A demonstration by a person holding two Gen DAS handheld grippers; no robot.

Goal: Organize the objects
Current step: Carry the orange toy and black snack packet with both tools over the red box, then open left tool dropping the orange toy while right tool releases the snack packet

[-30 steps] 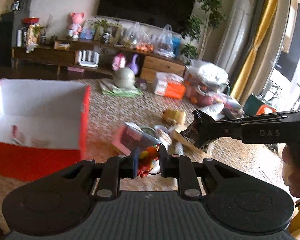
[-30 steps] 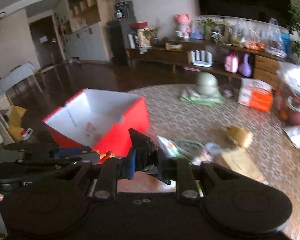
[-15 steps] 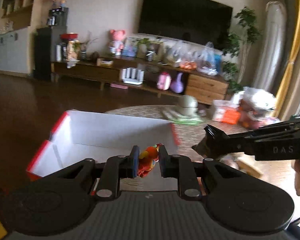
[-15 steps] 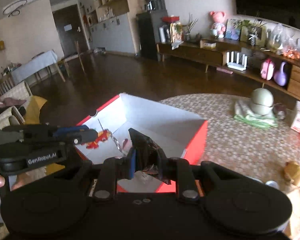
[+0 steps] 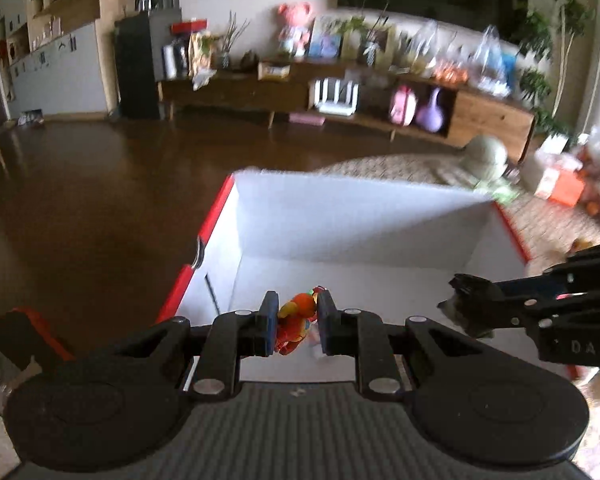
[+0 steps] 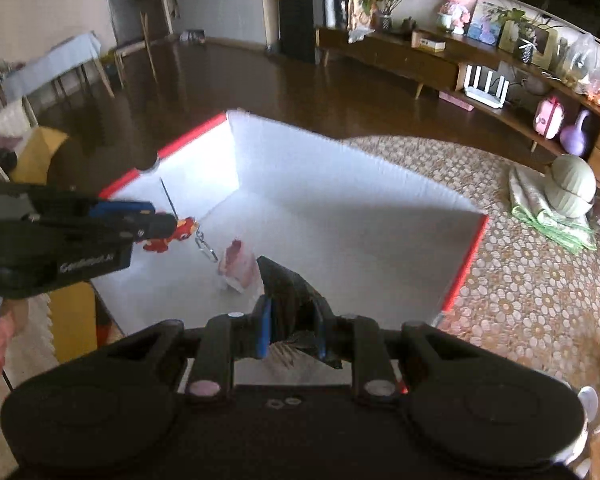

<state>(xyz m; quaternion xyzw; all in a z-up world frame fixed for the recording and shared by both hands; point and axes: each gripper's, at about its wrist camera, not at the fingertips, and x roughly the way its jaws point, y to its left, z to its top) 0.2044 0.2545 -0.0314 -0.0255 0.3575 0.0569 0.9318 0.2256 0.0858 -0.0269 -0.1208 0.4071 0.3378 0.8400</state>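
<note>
While both tongs hang over the open red box (image 6: pixel 466 256), each grips something: the left tongs (image 5: pixel 297 322) are clenched on a small orange-red toy figure (image 5: pixel 296 318) with a metal key clasp (image 6: pixel 206 245) dangling below it, and the right tongs (image 6: pixel 290 330) are clenched on a crumpled black wrapper (image 6: pixel 290 288). Judging by looks, the toy is light and fairly stiff, well held across its body, though the loose clasp may swing and catch on a wall. By contrast the wrapper seems thin, soft and slippery; pinched at one bunched edge, it would drop lightly and might drift. Inside the box, a small pink packet (image 6: pixel 238 266) lies on the white floor near the left tongs, with wide bare room beyond it. Its walls stand tall, so releases should come well inside the rim. Around the box, the patterned rug (image 6: pixel 520 280) gives room on the right side.
</note>
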